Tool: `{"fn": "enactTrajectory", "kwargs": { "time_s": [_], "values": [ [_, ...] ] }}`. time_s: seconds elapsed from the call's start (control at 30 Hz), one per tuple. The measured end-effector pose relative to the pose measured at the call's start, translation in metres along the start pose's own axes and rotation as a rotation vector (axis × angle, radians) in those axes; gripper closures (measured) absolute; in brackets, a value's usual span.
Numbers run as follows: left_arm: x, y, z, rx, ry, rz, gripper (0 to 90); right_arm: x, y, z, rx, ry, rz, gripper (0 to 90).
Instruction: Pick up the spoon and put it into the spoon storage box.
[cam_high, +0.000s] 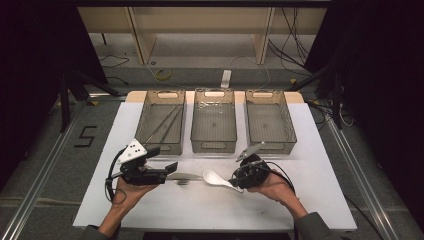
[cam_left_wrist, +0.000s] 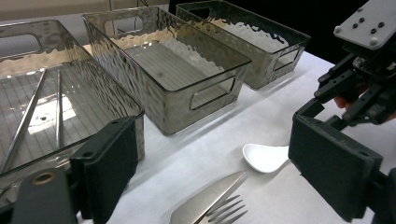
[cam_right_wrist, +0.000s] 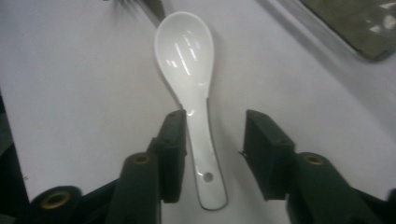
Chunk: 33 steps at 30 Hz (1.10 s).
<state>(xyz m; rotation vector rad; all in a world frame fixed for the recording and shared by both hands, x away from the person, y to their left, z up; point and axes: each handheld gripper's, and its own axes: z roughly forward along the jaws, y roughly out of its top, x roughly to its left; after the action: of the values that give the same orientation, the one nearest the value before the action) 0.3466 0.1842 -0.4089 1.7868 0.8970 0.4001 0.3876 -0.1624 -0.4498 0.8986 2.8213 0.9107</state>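
Observation:
A white ceramic spoon (cam_high: 214, 178) (cam_right_wrist: 187, 56) lies flat on the white table, bowl to the left in the high view. My right gripper (cam_high: 236, 179) (cam_right_wrist: 217, 128) is low over the spoon's handle, which lies between its open jaws; one pad is right beside the handle, the other stands clear of it. A metal fork (cam_left_wrist: 229, 212) and knife (cam_left_wrist: 208, 200) lie side by side just left of the spoon. My left gripper (cam_high: 165, 159) (cam_left_wrist: 219, 161) hovers open above the fork and knife with nothing between its jaws.
Three clear plastic bins stand in a row at the back of the table: left (cam_high: 162, 148), middle (cam_high: 213, 146), right (cam_high: 272, 146). The left bin holds a pair of metal chopsticks (cam_left_wrist: 28, 116). The table edge runs close to the person's forearms.

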Motion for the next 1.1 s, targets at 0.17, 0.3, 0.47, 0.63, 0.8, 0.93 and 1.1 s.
{"fn": "enactTrajectory", "kwargs": {
  "time_s": [0.17, 0.3, 0.47, 0.63, 0.8, 0.93, 1.1],
  "values": [
    [-0.001, 0.0, 0.0, -0.005, 0.0, 0.002, 15.3, 0.007, 0.004, 0.009, 0.05, 0.003, -0.028, 48.3],
    [0.0, 0.0, -0.001, -0.004, 0.003, 0.002, 15.3, 0.01, 0.005, 0.014, 0.072, -0.012, -0.043, 46.3],
    [0.0, 0.0, -0.001, -0.003, 0.003, 0.003, 15.3, 0.013, 0.006, 0.021, 0.098, -0.028, -0.064, 52.0],
    [0.0, 0.0, -0.001, -0.004, 0.006, 0.005, 15.3, 0.016, 0.007, 0.025, 0.119, -0.04, -0.078, 60.9],
    [0.0, 0.0, -0.001, -0.004, 0.008, 0.007, 15.4, 0.017, 0.007, 0.027, 0.138, -0.052, -0.103, 69.4],
    [0.0, 0.0, -0.001, -0.004, 0.012, 0.005, 15.4, 0.019, 0.007, 0.028, 0.143, -0.069, -0.121, 73.6],
    [0.001, 0.0, -0.002, -0.007, 0.014, 0.005, 15.4, 0.021, 0.008, 0.028, 0.153, -0.071, -0.132, 76.0]
  ]
}}
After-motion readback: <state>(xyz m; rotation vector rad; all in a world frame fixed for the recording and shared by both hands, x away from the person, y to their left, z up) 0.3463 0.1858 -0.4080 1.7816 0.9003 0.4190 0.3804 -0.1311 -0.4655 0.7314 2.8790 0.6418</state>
